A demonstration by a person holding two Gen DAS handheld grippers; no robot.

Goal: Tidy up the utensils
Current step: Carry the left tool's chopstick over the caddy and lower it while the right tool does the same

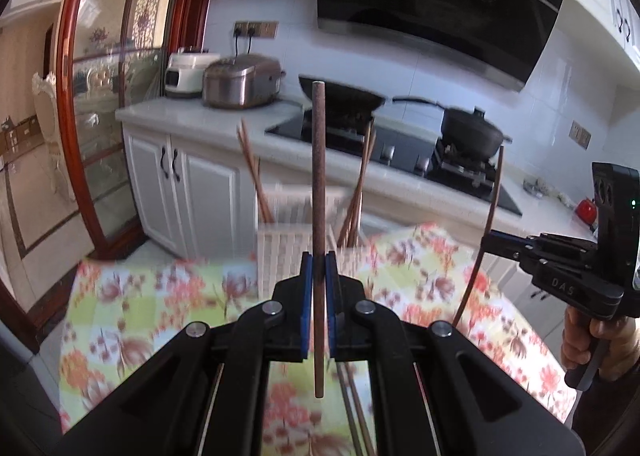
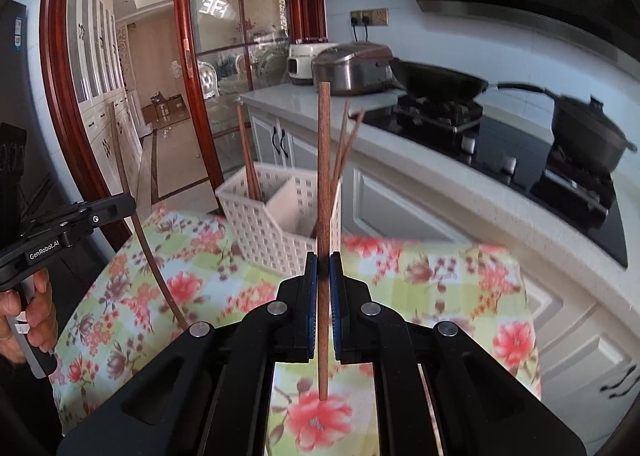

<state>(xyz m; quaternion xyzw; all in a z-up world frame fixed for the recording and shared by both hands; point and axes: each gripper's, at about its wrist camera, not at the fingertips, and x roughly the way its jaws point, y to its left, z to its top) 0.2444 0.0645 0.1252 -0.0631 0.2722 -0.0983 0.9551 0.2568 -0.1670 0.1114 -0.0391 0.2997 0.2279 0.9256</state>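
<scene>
My left gripper (image 1: 319,268) is shut on a brown chopstick (image 1: 319,184) held upright above the floral tablecloth. My right gripper (image 2: 323,268) is shut on another brown chopstick (image 2: 323,176), also upright. A white lattice utensil basket (image 2: 276,232) with a divider stands on the table just beyond both grippers; it also shows in the left wrist view (image 1: 288,252). Several chopsticks (image 2: 250,172) lean in its left compartment and more (image 2: 344,144) in its right. Each gripper shows in the other's view: the right gripper (image 1: 490,241) and the left gripper (image 2: 124,205), each with its chopstick.
The table carries a floral cloth (image 2: 440,280). More chopsticks (image 1: 356,408) lie on the cloth under my left gripper. Behind are a white counter (image 1: 192,112) with two rice cookers (image 1: 242,80), a stove with a wok (image 2: 438,82) and a lidded pot (image 2: 588,136), and a wood-framed glass door (image 2: 192,68).
</scene>
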